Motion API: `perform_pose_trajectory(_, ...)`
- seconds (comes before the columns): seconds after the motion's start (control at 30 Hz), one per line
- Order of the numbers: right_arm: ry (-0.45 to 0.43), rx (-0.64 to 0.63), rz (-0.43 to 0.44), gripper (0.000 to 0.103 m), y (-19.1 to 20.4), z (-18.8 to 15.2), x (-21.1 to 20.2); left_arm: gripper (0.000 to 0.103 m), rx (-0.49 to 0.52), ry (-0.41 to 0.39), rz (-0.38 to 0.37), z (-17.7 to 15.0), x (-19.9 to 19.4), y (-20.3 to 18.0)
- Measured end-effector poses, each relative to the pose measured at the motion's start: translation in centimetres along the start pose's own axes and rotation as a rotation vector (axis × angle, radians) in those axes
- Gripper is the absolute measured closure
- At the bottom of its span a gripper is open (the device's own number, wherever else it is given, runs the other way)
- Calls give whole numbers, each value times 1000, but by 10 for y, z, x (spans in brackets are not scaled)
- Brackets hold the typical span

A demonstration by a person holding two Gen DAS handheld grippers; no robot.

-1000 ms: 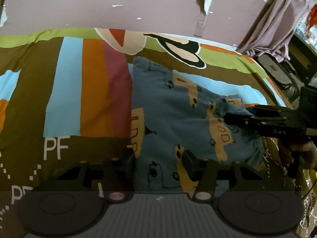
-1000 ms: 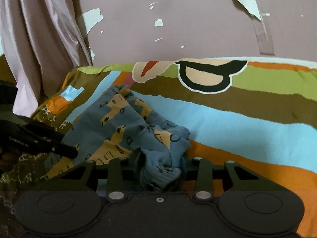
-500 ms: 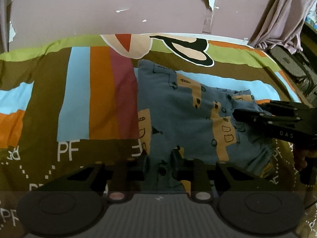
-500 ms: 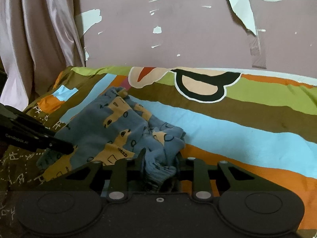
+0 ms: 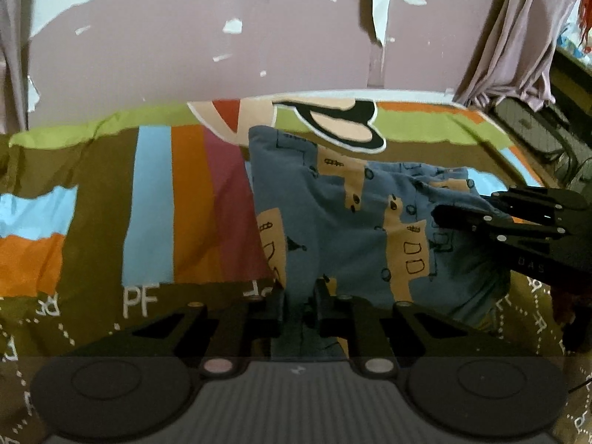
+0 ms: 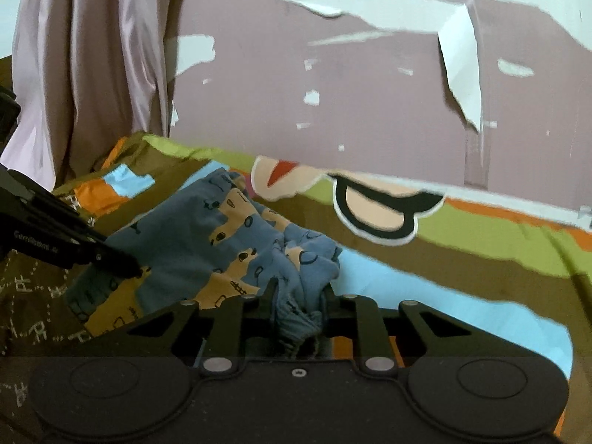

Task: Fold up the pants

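Blue pants point(image 5: 333, 222) with tan vehicle prints lie on a striped bedspread point(image 5: 155, 207). In the left wrist view my left gripper point(image 5: 300, 301) has its jaws closing on the near edge of the pants, the cloth pinched between its fingers. My right gripper point(image 5: 458, 218) shows at the right, over the far side of the pants. In the right wrist view my right gripper point(image 6: 299, 301) has its jaws closing on a bunched blue cuff of the pants point(image 6: 207, 236). My left gripper point(image 6: 129, 268) reaches in from the left there.
A mauve wall point(image 5: 259, 37) with peeling paint stands behind the bed. A pale curtain point(image 6: 92, 55) hangs at the bed's end, beside dark furniture point(image 5: 536, 122). A cartoon figure point(image 6: 373, 218) is printed on the bedspread near the wall.
Both grippers have narrowed onto the cloth and risen a little. The near edge of the pants lifts with them, and the wall fills more of both views.
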State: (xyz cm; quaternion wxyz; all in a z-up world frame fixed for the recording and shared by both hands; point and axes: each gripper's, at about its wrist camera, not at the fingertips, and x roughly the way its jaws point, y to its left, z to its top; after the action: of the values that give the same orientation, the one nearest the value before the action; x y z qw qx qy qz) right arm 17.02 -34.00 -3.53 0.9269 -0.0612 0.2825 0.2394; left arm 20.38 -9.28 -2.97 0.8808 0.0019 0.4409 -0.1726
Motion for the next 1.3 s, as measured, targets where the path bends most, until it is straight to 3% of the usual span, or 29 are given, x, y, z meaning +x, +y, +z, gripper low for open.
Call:
perform_pose_trajectory(0.23,-52,-80,4,82,-5,59,11,87,-45,-87,17,41,-13,17)
perform_pose_trajectory(0.37,-43,-132,11,82,-12,100,39,87,-57,-146,42,68,-11,32)
perform_pose_trajectory(0.5,-7,-150,12,81,-19,122,80,87,-107,-146,61,86,8,47)
perform_pose_trajectory(0.8,115,-123,3,81,-18,86,156,86,-189,-36,88,70,68,81)
perform_pose_trajectory(1.13,105,-117,-11,77,-18,81,159,83,-159,-43,94,65,65,79)
perform_pose_trajectory(1.3,99,-113,-35,69,-17,84,156,78,-163,-37,110,68,62,81)
